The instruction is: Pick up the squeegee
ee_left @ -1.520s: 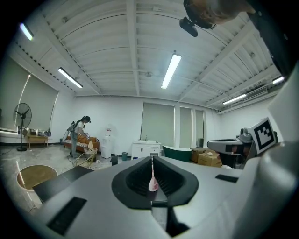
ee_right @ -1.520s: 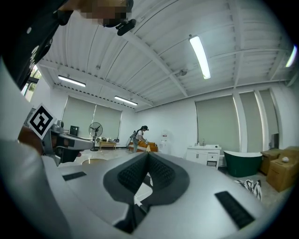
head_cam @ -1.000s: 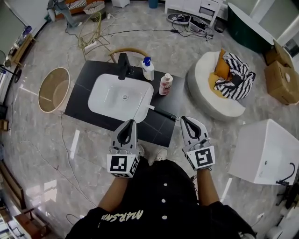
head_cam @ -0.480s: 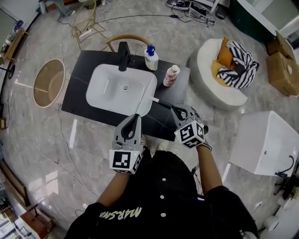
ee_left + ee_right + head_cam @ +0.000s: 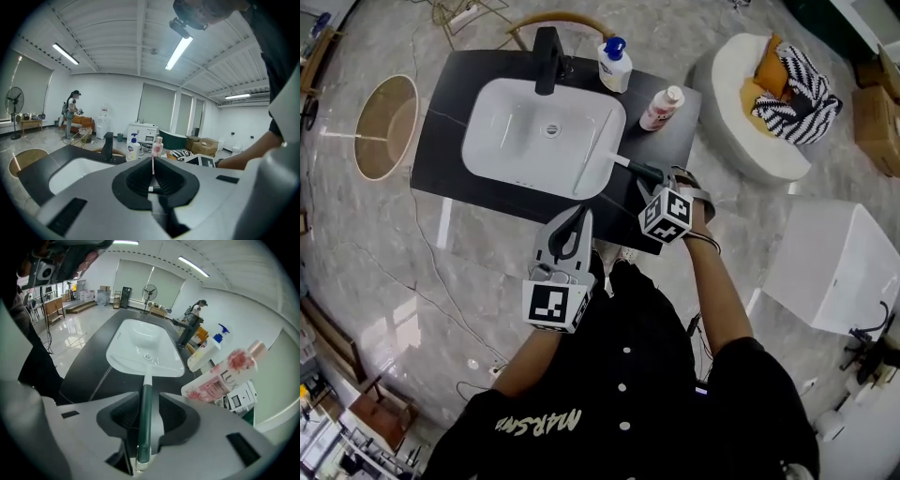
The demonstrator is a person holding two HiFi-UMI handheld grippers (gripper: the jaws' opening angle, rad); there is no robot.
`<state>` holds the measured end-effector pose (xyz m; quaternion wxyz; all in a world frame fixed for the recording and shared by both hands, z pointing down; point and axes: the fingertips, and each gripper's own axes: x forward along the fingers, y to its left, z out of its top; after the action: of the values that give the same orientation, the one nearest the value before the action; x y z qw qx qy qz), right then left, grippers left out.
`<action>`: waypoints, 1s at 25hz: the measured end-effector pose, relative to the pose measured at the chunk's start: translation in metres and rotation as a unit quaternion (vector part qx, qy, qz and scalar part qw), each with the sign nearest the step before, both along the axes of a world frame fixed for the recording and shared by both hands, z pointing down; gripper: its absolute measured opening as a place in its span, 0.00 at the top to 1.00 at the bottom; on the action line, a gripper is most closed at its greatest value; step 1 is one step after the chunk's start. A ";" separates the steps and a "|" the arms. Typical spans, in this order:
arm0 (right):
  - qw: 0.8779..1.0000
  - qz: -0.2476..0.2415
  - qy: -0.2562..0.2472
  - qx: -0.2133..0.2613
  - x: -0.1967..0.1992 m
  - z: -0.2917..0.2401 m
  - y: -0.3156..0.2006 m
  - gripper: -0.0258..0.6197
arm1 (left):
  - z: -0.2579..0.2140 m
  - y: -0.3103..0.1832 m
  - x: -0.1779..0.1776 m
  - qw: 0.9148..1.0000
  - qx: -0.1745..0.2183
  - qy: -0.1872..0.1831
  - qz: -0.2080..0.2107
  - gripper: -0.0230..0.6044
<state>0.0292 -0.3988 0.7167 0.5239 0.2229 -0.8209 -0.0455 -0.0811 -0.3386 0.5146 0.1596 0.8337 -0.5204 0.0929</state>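
The squeegee [image 5: 633, 168] lies on the black counter [image 5: 450, 173], its dark green handle [image 5: 145, 404] pointing off the sink's right corner and its pale blade resting along the sink rim. My right gripper [image 5: 659, 178] points steeply down over the handle. Its jaws have just been opening and stand open, with the handle lying between them [image 5: 144, 401]. My left gripper [image 5: 577, 219] hangs in front of the counter's near edge, shut and empty [image 5: 152, 164].
A white sink [image 5: 502, 141] with a black faucet [image 5: 547, 47] fills the counter's middle. A white pump bottle [image 5: 614, 64] and a pink bottle [image 5: 661, 107] stand behind the squeegee. A round basket [image 5: 384, 127] is at left, a white pouf [image 5: 750, 112] and white box [image 5: 825, 272] at right.
My right gripper has dropped, rolled and swung in over the squeegee handle at the counter. The left gripper has sunk a little. The counter sits closer in the head view.
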 end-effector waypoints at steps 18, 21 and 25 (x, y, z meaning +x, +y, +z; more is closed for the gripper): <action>0.989 0.019 -0.053 -0.136 0.006 0.045 -0.009 0.78 | 0.045 -0.018 0.012 0.999 -0.039 0.006 -0.001 0.93; 0.984 0.029 -0.073 -0.162 0.005 0.046 -0.008 0.82 | 0.047 -0.018 0.012 0.999 -0.042 0.005 -0.002 0.93; 0.982 0.035 -0.070 -0.170 0.005 0.046 -0.008 0.82 | 0.047 -0.021 0.012 0.999 -0.040 0.003 -0.004 0.93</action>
<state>0.0341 -0.4068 0.7623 0.4969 0.1617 -0.8429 0.1283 -0.0696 -0.3597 0.5613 0.1948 0.8249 -0.5191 0.1100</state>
